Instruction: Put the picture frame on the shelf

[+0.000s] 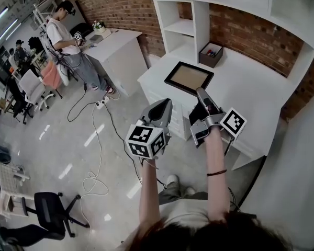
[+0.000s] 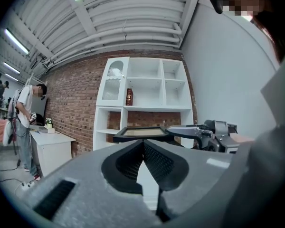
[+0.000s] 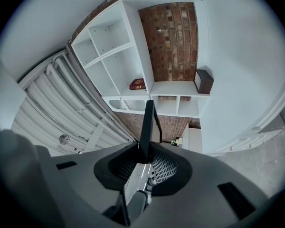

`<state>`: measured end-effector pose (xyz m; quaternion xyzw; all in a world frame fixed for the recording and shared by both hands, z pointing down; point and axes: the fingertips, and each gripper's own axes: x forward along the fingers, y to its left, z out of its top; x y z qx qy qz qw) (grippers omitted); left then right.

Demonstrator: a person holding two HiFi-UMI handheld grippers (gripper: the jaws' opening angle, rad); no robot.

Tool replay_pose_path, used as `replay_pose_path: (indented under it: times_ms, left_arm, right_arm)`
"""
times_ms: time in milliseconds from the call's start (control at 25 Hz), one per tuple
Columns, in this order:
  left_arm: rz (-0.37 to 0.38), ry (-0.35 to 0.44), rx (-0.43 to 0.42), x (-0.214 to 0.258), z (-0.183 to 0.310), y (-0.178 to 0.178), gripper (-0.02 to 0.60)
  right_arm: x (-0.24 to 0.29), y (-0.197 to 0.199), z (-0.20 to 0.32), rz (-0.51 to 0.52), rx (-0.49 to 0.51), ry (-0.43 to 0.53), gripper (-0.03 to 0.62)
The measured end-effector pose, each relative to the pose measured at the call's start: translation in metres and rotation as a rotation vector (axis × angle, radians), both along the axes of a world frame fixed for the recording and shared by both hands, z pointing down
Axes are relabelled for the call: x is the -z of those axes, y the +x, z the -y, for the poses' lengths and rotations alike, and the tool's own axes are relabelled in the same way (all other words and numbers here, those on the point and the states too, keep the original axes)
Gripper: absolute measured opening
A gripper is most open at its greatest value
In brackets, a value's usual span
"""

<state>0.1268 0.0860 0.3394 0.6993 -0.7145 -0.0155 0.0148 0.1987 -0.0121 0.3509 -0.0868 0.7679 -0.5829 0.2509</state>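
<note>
nearest us, our left gripper (image 1: 164,107) is clenched on nothing, its jaws meeting. just ahead, our right gripper (image 1: 200,94) is clamped on the near edge of the picture frame (image 1: 188,77), carried flat above the white desk (image 1: 240,82). we judge the frame light and stiff, its face probably fragile and its thin rim prone to pivot, so the dark border is the place to pinch. beyond stands the shelf (image 1: 180,27).

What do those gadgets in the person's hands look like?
Both are grey and wedge-shaped: the left gripper and the right gripper. Each carries a white cube printed with black square markers. Their pads are black and ribbed. No sleeves show on the forearms; a thin black band circles the right wrist.
</note>
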Motion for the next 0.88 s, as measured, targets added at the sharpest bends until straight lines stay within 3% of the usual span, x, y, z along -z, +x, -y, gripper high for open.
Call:
replay_pose_path:
  times_ms: [480, 880]
  left_arm:
    - [-0.007, -0.011, -0.01, -0.004, 0.017, -0.026, 0.011]
    - [-0.01, -0.02, -0.066, -0.007, 0.051, -0.073, 0.011]
  right_arm:
    - [-0.007, -0.025, 0.017, -0.012, -0.002, -0.018, 0.077]
    - [-0.013, -0.067, 0.043, 0.005, -0.049, -0.04, 0.077]
